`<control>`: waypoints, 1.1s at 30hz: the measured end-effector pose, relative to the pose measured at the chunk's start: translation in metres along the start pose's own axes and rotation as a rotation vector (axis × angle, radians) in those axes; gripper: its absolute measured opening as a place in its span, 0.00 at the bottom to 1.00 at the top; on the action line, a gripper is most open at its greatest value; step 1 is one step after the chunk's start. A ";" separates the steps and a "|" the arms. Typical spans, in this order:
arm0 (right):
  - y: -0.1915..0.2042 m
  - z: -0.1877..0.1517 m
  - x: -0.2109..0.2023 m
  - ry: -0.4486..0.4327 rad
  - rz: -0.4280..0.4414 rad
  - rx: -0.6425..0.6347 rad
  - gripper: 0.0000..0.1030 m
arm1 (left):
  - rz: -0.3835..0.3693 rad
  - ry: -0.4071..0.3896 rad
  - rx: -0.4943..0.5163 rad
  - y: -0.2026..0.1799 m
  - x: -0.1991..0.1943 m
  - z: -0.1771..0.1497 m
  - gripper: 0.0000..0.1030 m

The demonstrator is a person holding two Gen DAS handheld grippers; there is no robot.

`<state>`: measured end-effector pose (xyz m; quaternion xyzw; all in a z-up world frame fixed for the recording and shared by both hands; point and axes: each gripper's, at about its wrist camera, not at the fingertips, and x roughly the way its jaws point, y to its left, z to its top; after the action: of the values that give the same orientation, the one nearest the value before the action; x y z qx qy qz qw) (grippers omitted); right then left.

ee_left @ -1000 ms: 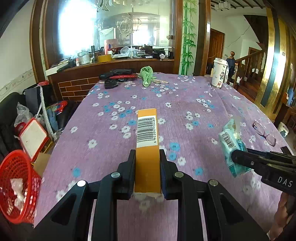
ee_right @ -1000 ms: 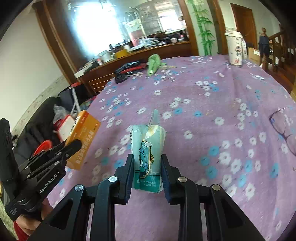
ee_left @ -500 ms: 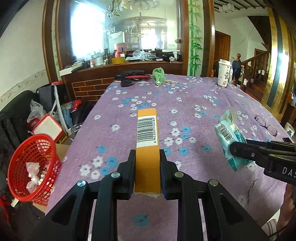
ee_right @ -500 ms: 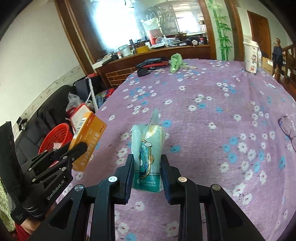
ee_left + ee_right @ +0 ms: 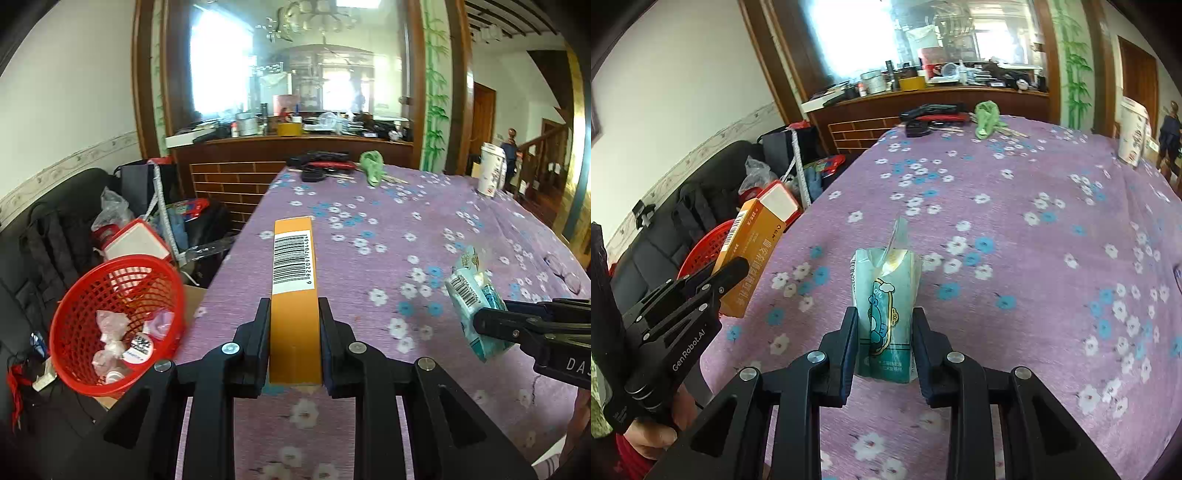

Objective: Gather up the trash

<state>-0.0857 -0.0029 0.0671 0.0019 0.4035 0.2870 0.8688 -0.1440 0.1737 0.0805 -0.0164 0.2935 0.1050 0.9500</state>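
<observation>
Carry step, both loads up. Your left gripper point(image 5: 294, 332) has its jaws clamped on the orange box point(image 5: 293, 280); right gripper point(image 5: 885, 350) jaws pinch the tissue pack point(image 5: 885, 302), above the worktop point(image 5: 1015, 229). Next: swing both over the red basket point(image 5: 118, 317) beside the worktop's edge, then release.

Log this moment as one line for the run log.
left gripper: shut on orange box | right gripper: shut on tissue pack | red basket: beside table, holds wrappers | both items above purple tablecloth

Two black tongs point(image 5: 294, 325) point(image 5: 885, 332) with silver screws, white "GenRobot.AI" lettering on one; red sleeve point(image 5: 626, 456).
</observation>
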 end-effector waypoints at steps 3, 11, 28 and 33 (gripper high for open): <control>0.012 0.006 0.006 0.004 0.007 -0.025 0.29 | 0.018 -0.008 -0.023 0.014 -0.002 0.000 0.21; 0.054 0.020 0.023 0.020 0.033 -0.100 0.29 | 0.069 -0.027 -0.080 0.051 -0.006 0.001 0.21; 0.188 0.070 0.087 0.066 0.212 -0.249 0.33 | 0.228 -0.018 -0.273 0.175 -0.002 -0.007 0.21; 0.221 0.085 0.120 0.080 0.272 -0.267 0.50 | 0.266 -0.009 -0.311 0.201 0.005 -0.012 0.26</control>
<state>-0.0747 0.2611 0.0922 -0.0704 0.3921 0.4527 0.7977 -0.1889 0.3702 0.0741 -0.1235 0.2692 0.2739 0.9150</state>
